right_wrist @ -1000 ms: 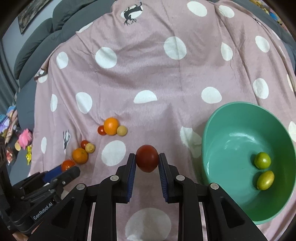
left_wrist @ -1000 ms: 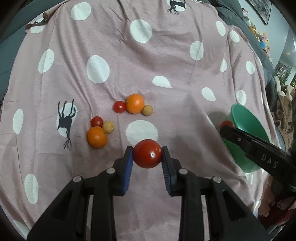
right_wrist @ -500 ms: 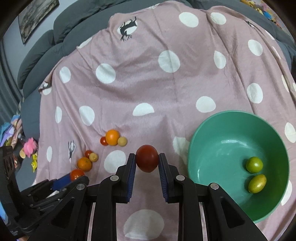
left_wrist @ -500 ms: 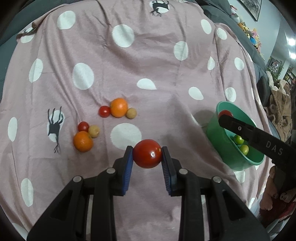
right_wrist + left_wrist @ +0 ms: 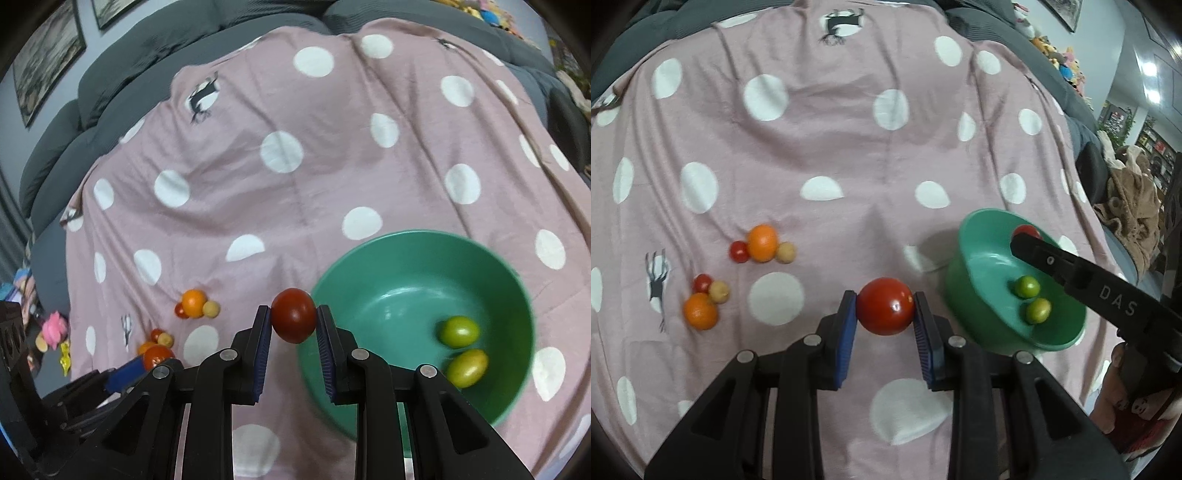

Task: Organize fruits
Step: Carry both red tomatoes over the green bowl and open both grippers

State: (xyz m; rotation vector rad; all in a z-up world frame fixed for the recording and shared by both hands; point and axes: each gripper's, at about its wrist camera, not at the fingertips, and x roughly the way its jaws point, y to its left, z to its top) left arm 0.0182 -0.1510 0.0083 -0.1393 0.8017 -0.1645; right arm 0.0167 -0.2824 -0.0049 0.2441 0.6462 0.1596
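Observation:
My left gripper (image 5: 885, 308) is shut on a large red tomato (image 5: 884, 305), held above the pink dotted cloth left of the green bowl (image 5: 982, 236). My right gripper (image 5: 293, 315) is shut on a darker red tomato (image 5: 294, 314) at the bowl's (image 5: 517, 291) left rim. In the left wrist view that tomato (image 5: 1027, 231) shows over the bowl's far side, at the tip of the right gripper's arm. Two green fruits (image 5: 459, 331) (image 5: 467, 367) lie in the bowl. The left gripper's tomato (image 5: 158, 356) appears at the lower left of the right wrist view.
Two small clusters lie on the cloth at left: an orange (image 5: 762, 242) with a cherry tomato (image 5: 739, 251) and a tan ball (image 5: 785, 252), and an orange (image 5: 700, 311) with a cherry tomato (image 5: 702, 283) and a tan ball (image 5: 719, 291). Grey sofa cushions (image 5: 110, 74) border the cloth.
Both grippers have risen and moved right toward the bowl, each still holding its tomato. The bowl's inside and its two green fruits have come into the left wrist view.

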